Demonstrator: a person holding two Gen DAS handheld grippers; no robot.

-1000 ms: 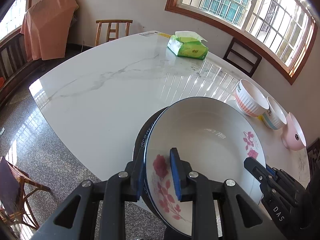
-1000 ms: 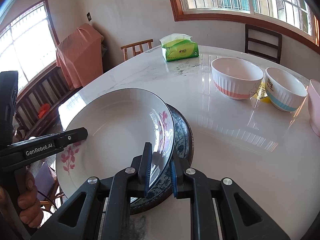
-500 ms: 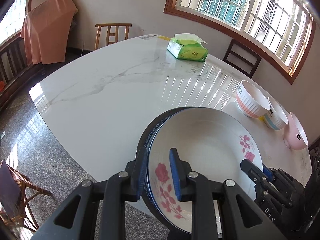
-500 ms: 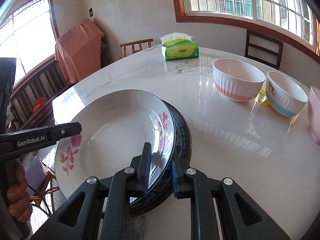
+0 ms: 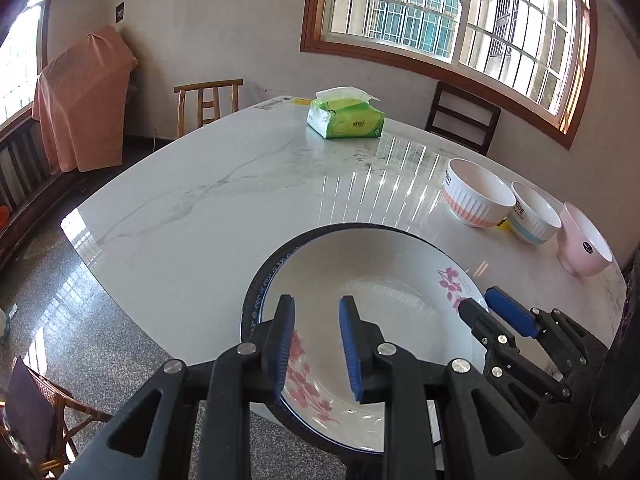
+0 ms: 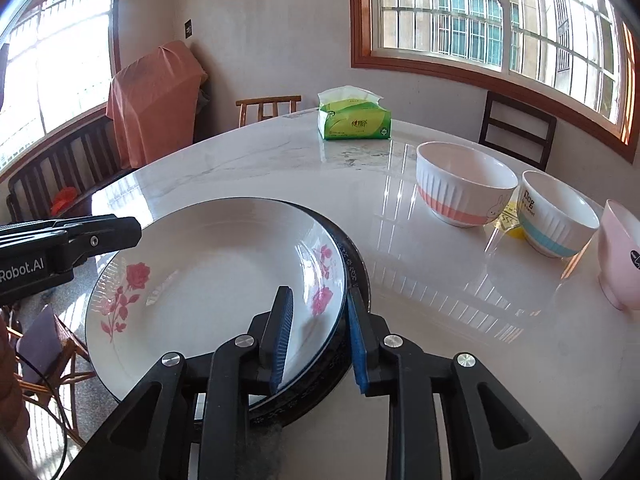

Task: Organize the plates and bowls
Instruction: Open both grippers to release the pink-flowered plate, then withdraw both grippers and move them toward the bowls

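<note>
A white plate with pink flowers lies flat on a dark blue-patterned plate near the table's front edge. My left gripper is open, its jaws standing either side of the white plate's near rim. My right gripper is open too, its jaws astride the plates' right rim. Three bowls stand in a row to the right: a white and coral one, a white and blue one, and a pink one.
A green tissue pack sits at the far side of the white marble table. Wooden chairs stand around the table. The table's left edge drops to a granite floor.
Both grippers lowered the tilted white plate flat onto the dark plate, then opened and let go of its rim.
</note>
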